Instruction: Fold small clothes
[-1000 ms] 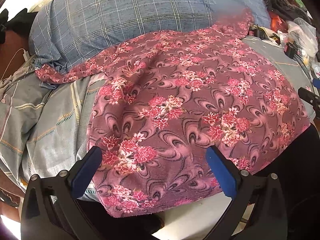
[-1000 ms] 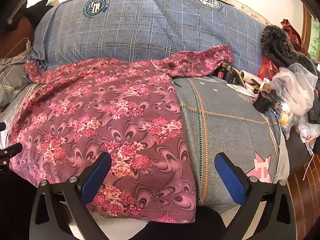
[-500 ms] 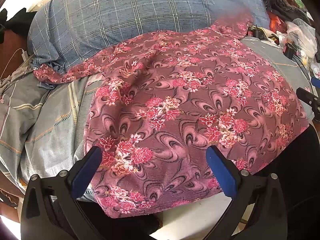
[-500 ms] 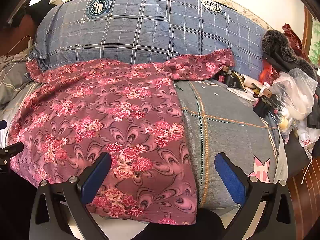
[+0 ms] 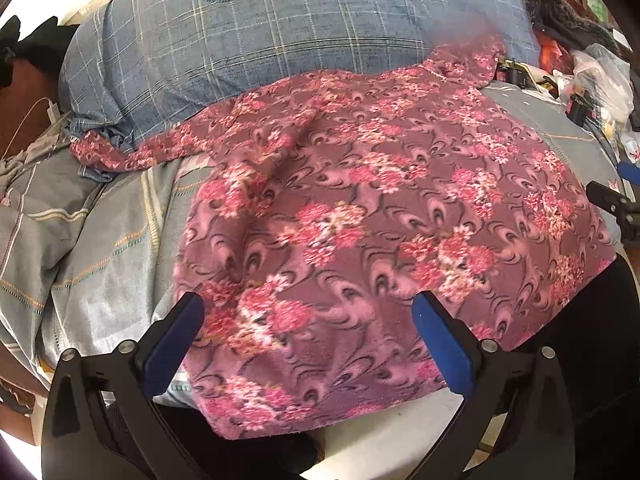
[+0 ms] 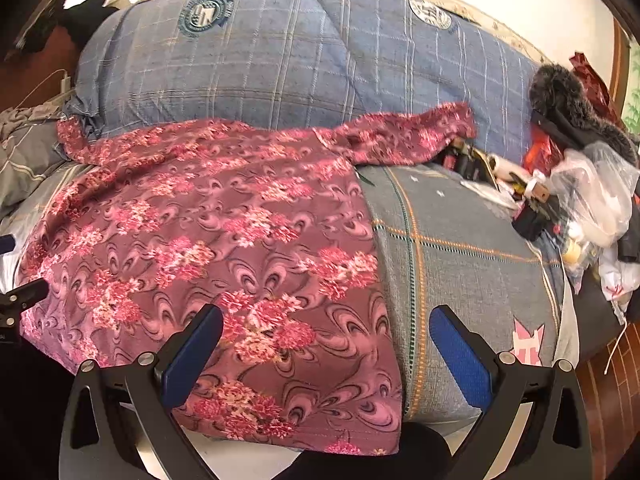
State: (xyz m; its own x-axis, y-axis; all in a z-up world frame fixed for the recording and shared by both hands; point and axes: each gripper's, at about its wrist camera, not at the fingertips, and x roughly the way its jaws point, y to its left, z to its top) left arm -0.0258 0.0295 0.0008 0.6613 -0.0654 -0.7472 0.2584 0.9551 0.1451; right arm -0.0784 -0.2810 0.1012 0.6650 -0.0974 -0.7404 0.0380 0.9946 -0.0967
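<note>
The floral top lies spread flat on the bed's grey checked sheet, its hem hanging over the near edge of the bed. One sleeve reaches back against the blue plaid quilt at the top's far side, the other sleeve trails off its left. My left gripper hovers over the top's hem, jaws released and empty. My right gripper straddles the top's right edge, jaws likewise spread.
</note>
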